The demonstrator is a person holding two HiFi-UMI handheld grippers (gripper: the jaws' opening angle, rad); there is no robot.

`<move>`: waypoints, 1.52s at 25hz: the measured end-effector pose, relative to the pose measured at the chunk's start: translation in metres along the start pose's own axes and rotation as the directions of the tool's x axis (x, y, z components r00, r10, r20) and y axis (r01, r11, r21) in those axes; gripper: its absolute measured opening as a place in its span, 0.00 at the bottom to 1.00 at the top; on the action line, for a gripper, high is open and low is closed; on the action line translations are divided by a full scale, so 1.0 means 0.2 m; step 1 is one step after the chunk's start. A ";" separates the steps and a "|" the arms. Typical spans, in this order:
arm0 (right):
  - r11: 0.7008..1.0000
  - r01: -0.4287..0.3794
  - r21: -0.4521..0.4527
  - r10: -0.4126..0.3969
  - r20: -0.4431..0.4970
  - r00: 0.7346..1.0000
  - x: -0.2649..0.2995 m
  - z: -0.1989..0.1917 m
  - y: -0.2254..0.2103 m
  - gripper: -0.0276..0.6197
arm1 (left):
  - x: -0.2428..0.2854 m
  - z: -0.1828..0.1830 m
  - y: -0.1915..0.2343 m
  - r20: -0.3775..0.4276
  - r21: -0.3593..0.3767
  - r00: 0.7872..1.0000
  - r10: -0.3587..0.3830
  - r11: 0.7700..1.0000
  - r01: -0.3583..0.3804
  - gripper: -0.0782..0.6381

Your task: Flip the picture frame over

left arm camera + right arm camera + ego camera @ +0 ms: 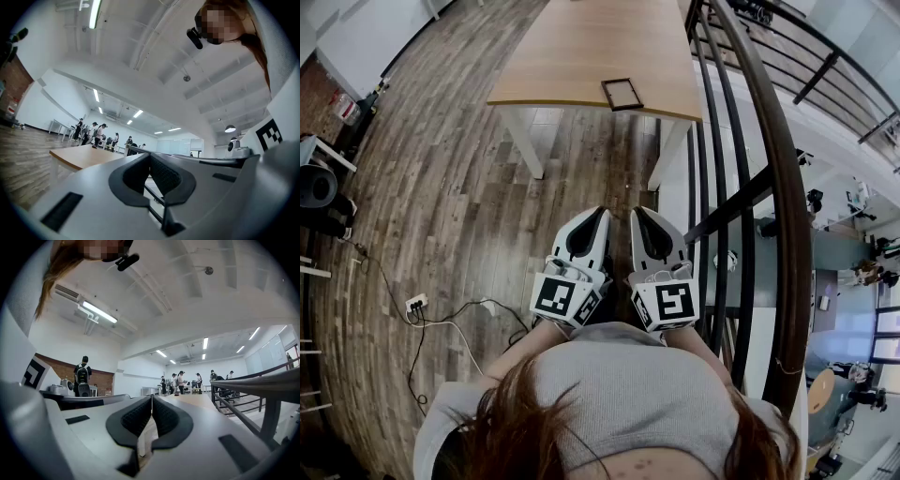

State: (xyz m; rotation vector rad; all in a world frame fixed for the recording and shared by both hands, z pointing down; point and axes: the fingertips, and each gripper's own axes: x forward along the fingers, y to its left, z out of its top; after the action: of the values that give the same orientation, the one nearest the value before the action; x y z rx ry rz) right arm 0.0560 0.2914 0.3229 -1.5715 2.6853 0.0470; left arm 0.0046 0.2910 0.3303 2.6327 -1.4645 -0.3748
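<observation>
**Frame on surface, both hand-held grippers closed and well short of it**

The picture frame (622, 94) lies flat on the surface (581, 47), at its near edge and close to the near right corner. It has a dark rim and a wood-toned middle, and we cannot tell which face is up. Sitting at that edge, it should be reachable from the standing side without leaning across, and a rim next to the edge is probably easier to get a jaw under.

The left hand-held gripper (600, 214) and the right hand-held gripper (636, 212) sit side by side, tucked against the person's (628, 394) torso. Both point toward the surface, over the wooden floor (459, 187) and well apart from the frame. In each gripper view the jaws meet with nothing between them. We read this as a carrying posture, not a grasp.

A railing (769, 187) runs just beside the right gripper, so any approach will likely need to keep left of it. The flip has not yet begun.
</observation>
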 end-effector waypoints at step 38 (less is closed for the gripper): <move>0.986 0.096 0.137 -0.075 -0.151 0.986 1.73 -0.33 -0.88 0.07 | 1.54 -0.07 1.19 -0.068 -0.045 0.998 -0.013 0.999 0.010 0.12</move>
State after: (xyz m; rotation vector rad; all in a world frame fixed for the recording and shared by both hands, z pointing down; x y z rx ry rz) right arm 0.0391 -0.0978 0.3719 -1.7054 2.6505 -0.2684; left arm -0.0322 -0.0960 0.3437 2.5933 -1.4054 -0.3118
